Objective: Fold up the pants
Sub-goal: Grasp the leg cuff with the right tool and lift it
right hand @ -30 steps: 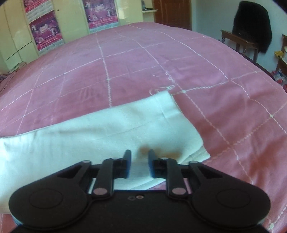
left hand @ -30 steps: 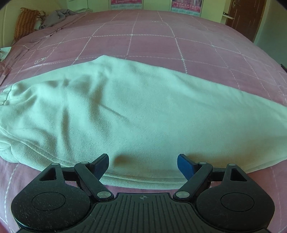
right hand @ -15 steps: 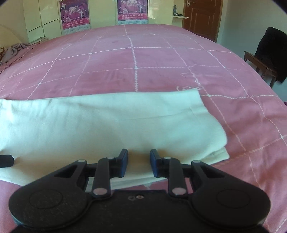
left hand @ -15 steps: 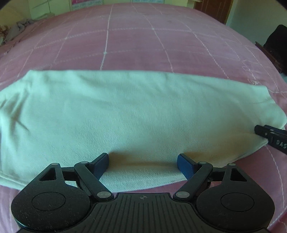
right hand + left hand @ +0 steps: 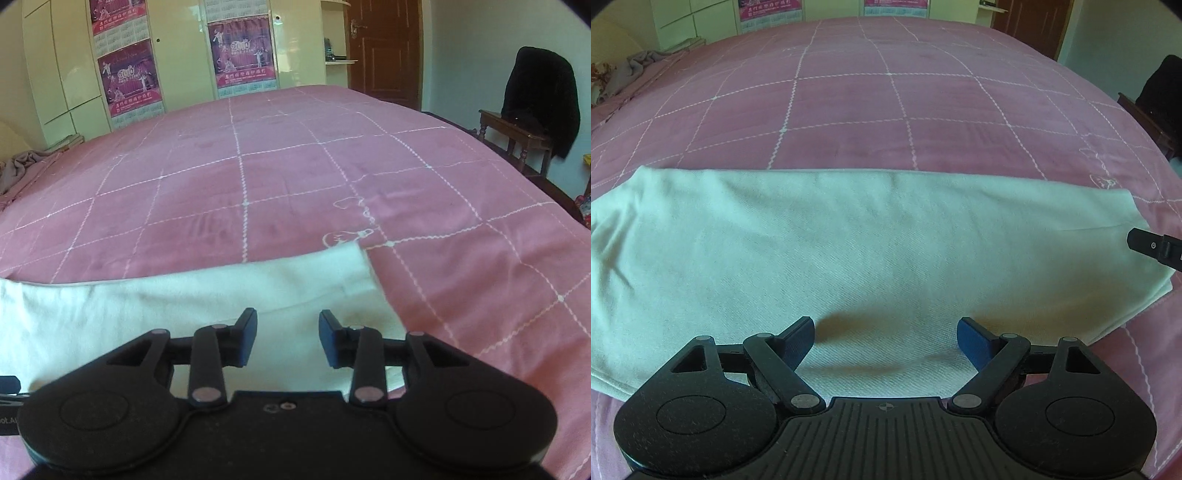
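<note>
The pale mint-white pants [image 5: 868, 254] lie folded lengthwise in a long band across the pink checked bedspread [image 5: 849, 110]. My left gripper [image 5: 885, 338] is open and empty, fingers wide apart just above the near edge of the band's middle. My right gripper [image 5: 287, 336] is open and empty above the right end of the pants [image 5: 207, 295]. One right fingertip [image 5: 1145, 245] shows at the right edge of the left wrist view, over the pants' end.
The bedspread [image 5: 332, 184] stretches far behind the pants. Crumpled cloth [image 5: 631, 68] lies at the far left. A wooden chair with a dark coat [image 5: 535, 92] stands right of the bed. Wardrobes with posters [image 5: 240, 51] and a door [image 5: 384, 48] are behind.
My right gripper has opened wider and tilted up, so more of the room shows. My left gripper stayed open and shifted along the pants toward their right end.
</note>
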`<action>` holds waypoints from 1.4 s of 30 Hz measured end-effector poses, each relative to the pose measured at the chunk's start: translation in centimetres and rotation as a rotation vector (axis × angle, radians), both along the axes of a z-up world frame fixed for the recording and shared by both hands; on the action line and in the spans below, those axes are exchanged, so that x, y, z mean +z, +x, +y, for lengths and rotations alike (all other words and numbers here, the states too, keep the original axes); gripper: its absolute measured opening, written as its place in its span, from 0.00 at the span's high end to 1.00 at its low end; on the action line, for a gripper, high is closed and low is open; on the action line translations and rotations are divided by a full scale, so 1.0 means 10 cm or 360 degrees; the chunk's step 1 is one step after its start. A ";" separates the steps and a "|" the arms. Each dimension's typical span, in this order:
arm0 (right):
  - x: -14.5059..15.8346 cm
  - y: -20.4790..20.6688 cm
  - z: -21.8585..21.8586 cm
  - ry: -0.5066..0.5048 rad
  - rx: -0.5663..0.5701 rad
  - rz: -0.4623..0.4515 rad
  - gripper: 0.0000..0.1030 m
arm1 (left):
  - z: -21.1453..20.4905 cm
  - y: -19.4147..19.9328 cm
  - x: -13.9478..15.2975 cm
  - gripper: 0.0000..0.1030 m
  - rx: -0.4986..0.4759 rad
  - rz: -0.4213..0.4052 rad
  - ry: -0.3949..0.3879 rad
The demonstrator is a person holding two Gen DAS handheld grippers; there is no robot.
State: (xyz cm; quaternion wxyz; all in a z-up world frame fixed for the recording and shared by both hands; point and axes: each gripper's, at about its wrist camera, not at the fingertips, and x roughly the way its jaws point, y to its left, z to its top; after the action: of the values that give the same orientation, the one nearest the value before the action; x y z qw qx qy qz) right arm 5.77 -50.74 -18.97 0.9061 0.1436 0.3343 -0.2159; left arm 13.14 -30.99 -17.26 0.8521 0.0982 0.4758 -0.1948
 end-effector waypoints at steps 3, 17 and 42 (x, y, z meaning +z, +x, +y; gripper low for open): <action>-0.20 -0.03 -0.14 0.0016 -0.0026 0.0108 0.60 | -0.06 -0.06 -0.09 0.18 -0.0023 -0.0030 0.0052; -0.23 -0.21 -0.08 0.0041 0.0008 0.0065 0.56 | -0.04 -0.03 -0.11 0.14 -0.0038 -0.0025 0.0076; -0.31 -0.36 -0.40 0.0638 -0.0266 -0.0066 0.87 | -0.17 -0.05 -0.18 0.15 -0.0060 -0.0114 0.0181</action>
State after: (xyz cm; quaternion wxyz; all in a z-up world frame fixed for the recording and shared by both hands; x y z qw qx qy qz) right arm 2.22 -54.74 -22.11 0.8450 0.3525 0.3388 -0.2165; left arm 12.69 -32.64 -19.06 0.8578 0.1623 0.4534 -0.1798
